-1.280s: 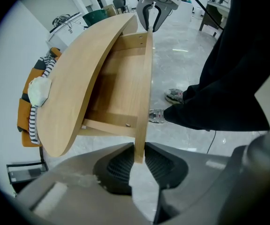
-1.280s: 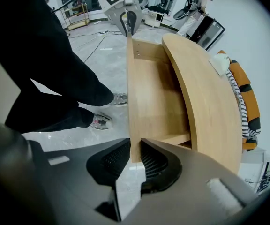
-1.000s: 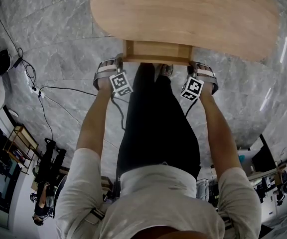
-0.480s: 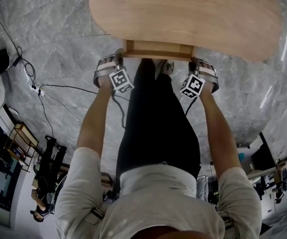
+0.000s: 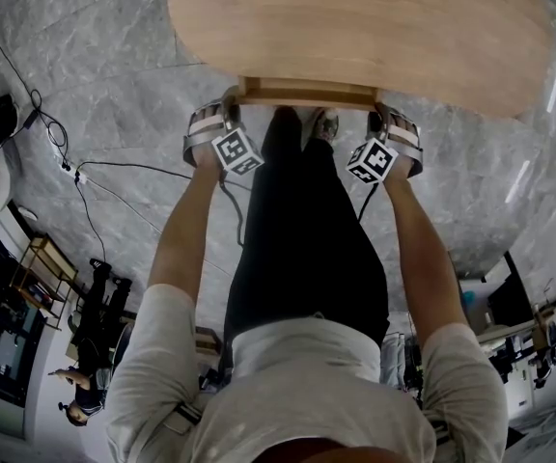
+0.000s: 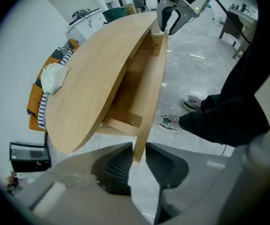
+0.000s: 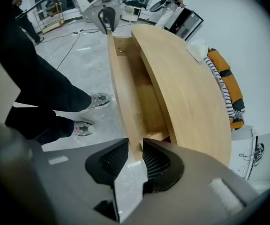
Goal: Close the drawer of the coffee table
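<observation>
Coffee table (image 5: 355, 17), pale wood, stands on grey marble floor (image 5: 114, 75). Drawer (image 5: 307, 95) juts out as narrow strip beyond near edge of top, not yet flush. Left gripper (image 5: 228, 106) straddles drawer front at its left end, right gripper (image 5: 381, 116) at its right end, both pointing steeply down. Jaws of both have just been opening: front panel stands between pads of each, pads close beside wood but not clamping it. Person's dark trouser legs (image 5: 307, 230) between arms
</observation>
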`<act>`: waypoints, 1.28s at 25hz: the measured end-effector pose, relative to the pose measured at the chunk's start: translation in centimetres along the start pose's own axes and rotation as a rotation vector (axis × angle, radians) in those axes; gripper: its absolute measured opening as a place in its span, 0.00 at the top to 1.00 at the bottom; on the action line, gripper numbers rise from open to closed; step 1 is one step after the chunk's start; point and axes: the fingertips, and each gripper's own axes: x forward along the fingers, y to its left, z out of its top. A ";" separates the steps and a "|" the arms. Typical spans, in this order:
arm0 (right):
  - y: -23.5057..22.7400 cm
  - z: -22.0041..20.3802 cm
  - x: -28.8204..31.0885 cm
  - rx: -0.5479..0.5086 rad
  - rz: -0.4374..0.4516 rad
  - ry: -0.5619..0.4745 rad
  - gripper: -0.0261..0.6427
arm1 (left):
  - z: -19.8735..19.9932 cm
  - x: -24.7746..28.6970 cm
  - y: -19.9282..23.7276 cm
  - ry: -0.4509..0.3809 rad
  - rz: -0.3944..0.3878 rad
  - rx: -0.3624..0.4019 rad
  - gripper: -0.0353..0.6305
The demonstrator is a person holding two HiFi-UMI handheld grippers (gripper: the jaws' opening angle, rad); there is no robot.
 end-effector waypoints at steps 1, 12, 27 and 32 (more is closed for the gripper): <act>-0.1 0.0 0.0 0.022 -0.005 0.006 0.81 | 0.0 0.1 0.0 0.002 0.002 -0.012 0.78; -1.7 0.9 0.3 0.193 -0.113 0.031 0.79 | 0.0 0.9 1.6 0.020 0.056 -0.209 0.77; -4.5 0.3 0.7 0.635 -0.174 0.046 0.78 | 0.7 0.7 4.3 0.029 0.112 -0.528 0.75; -4.6 0.2 0.8 0.780 -0.182 0.039 0.77 | 0.6 0.9 4.3 0.026 0.098 -0.633 0.75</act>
